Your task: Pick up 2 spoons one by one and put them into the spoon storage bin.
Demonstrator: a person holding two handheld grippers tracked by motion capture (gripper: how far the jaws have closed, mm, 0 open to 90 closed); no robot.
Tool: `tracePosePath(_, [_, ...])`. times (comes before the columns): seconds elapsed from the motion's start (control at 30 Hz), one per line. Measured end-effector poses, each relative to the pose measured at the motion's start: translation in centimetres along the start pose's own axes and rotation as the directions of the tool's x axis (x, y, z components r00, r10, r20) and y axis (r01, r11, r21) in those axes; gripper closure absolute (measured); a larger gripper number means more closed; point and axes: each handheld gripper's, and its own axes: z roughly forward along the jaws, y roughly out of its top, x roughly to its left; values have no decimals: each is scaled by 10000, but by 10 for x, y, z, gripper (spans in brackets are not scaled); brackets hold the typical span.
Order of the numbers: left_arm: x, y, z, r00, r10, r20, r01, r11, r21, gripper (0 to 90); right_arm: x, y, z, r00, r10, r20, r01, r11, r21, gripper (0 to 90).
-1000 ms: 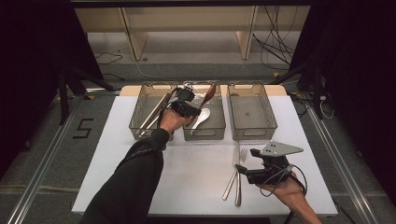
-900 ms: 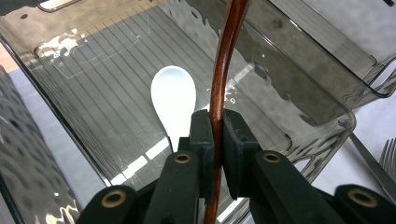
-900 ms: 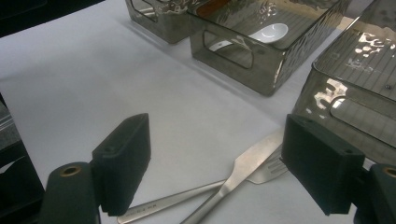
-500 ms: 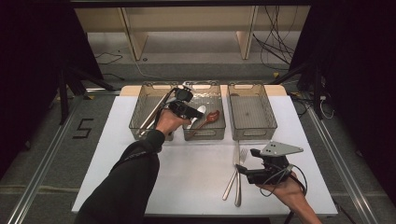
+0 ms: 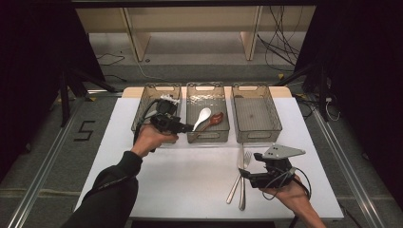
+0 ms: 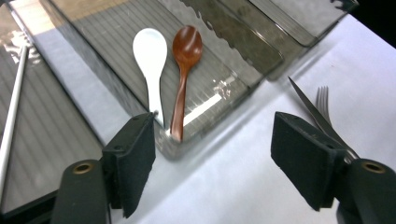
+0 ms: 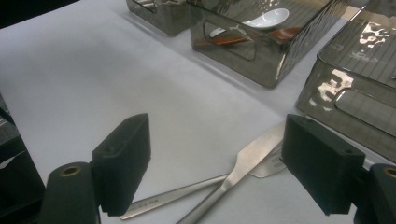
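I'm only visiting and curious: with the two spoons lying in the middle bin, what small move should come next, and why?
Probably the right gripper should ease down over the silver fork and knife on the white table and close on one. Its jaws stand open just above them, and the brown wooden spoon and white ceramic spoon already lie in the middle clear plastic bin.

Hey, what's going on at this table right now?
A person is sorting cutlery into three clear bins with a handheld gripper in each hand. The left gripper has just been opening, with nothing between its jaws; a brown wooden spoon lies beside a white spoon in the middle bin. The right gripper hovers open by a fork and a knife on the white table.
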Motion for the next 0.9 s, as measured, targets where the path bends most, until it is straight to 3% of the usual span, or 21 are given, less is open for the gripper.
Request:
tracePosePath(0.23, [-6,-28,-16,9993,364,17,-364,9991,-205,263,3,-1,8,10000,-52,-51,55,9988,491,271])
tracePosePath(0.37, [-8,-49,-21,9978,663,19,-663,9978,-17,245,4,-4,11,9997,-92,-219,107,9975,696,315])
tracePosePath(0.47, [-10,-65,-25,9985,533,109,-531,9985,-143,233,5,-5,15,9991,-132,-392,166,9961,862,361])
tracePosePath(0.53, [-12,-73,-27,9977,671,35,-670,9976,-154,228,7,-6,17,9989,-183,-441,226,9948,994,396])
tracePosePath(0.9, [-23,-98,-48,9950,893,455,-847,9919,-948,199,10,-12,29,9950,-439,-899,578,9857,1585,584])
